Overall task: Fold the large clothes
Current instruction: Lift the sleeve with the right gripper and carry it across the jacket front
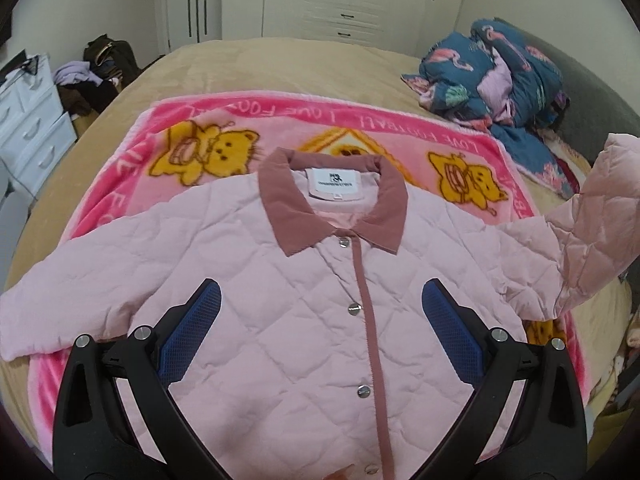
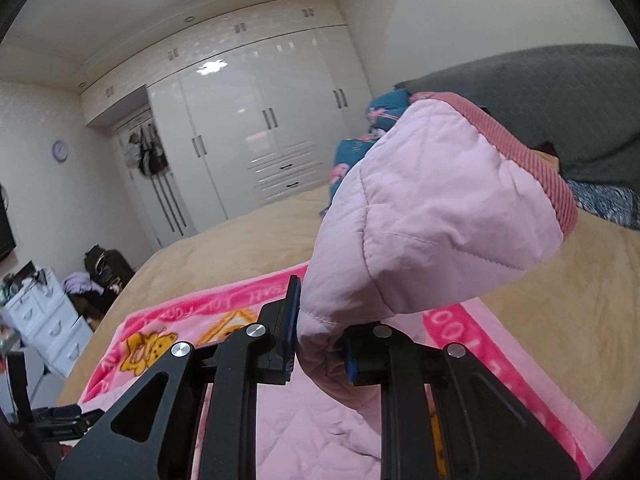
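A pale pink quilted jacket [image 1: 248, 280] with a dusty-rose collar and a snap-button front lies face up on a pink cartoon blanket [image 1: 188, 128]. My left gripper [image 1: 320, 300] hovers open over the jacket's chest, nothing between its blue pads. The jacket's right sleeve [image 1: 592, 236] is lifted off the bed at the right. In the right wrist view my right gripper [image 2: 320, 344] is shut on that sleeve [image 2: 432, 216], whose ribbed rose cuff sticks up past the fingers. The left sleeve lies flat at the left.
The blanket lies on a tan bedspread [image 1: 280, 64]. A blue flamingo-print quilt [image 1: 504, 76] is heaped at the far right by a grey headboard [image 2: 560, 108]. A white wardrobe [image 2: 256, 128] stands beyond the bed; white drawers [image 1: 28, 120] and piled clothes sit left.
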Motion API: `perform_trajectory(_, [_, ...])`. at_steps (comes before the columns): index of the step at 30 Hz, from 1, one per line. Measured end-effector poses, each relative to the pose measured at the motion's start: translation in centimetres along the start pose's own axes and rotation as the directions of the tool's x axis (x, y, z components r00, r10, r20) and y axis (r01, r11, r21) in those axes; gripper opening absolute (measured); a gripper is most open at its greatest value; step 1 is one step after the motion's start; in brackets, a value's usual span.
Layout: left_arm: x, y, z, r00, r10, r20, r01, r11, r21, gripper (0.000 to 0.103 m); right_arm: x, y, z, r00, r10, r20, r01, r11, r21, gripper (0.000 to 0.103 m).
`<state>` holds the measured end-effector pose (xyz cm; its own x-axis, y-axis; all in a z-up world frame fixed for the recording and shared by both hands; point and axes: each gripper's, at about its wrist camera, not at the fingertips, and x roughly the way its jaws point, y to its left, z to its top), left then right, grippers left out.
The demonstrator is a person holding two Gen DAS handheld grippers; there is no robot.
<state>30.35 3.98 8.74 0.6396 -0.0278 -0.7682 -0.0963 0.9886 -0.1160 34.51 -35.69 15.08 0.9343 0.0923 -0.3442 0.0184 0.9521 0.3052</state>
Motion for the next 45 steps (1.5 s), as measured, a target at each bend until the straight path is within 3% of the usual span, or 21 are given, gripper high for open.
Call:
perform_trajectory(10, [-1.8, 4.1, -0.1, 1.000, -0.003, 0.025, 0.005, 0.999, -0.048, 0.094, 0.6, 6.1, -0.8, 0.997, 0.074, -0.018, -0.075, 0.994, -0.080, 0.017])
perform_trajectory(19, [-2.3, 8.4, -0.3, 0.999, -0.009, 0.039, 0.014, 0.992, -0.126, 0.094, 1.9, 12.0, -3.5, 0.988, 0.142, -0.067, -0.151, 0.975, -0.162, 0.017])
perform_trajectory(28, [-1.0, 12.4, -1.8, 0.998, -0.052, 0.018, 0.055, 0.970, -0.236, 0.094, 5.1, 17.0, -9.0, 0.970, 0.180, -0.161, -0.215, 0.948, -0.235, 0.017])
perform_trajectory(33, [-0.7, 13.4, -2.3, 0.998, -0.057, 0.023, 0.061, 0.965, -0.254, 0.094, 7.0, 20.2, -13.1, 0.959, 0.176, -0.221, -0.237, 0.927, -0.292, 0.017])
perform_trajectory(40, [-0.1, 15.1, -2.9, 0.992, -0.121, 0.032, 0.125, 0.938, -0.324, 0.094, 9.3, 23.5, -19.6, 0.941, 0.144, -0.306, -0.261, 0.886, -0.384, 0.017])
perform_trajectory(43, [0.6, 15.2, -3.2, 0.986, -0.167, 0.025, 0.166, 0.927, -0.337, 0.094, 9.9, 24.6, -22.1, 0.927, 0.133, -0.352, -0.284, 0.860, -0.423, 0.021])
perform_trajectory(45, [1.1, 15.1, -3.5, 0.981, -0.193, 0.017, 0.187, 0.920, -0.344, 0.094, 10.3, 25.5, -23.8, 0.902, 0.136, -0.410, -0.327, 0.836, -0.442, 0.024])
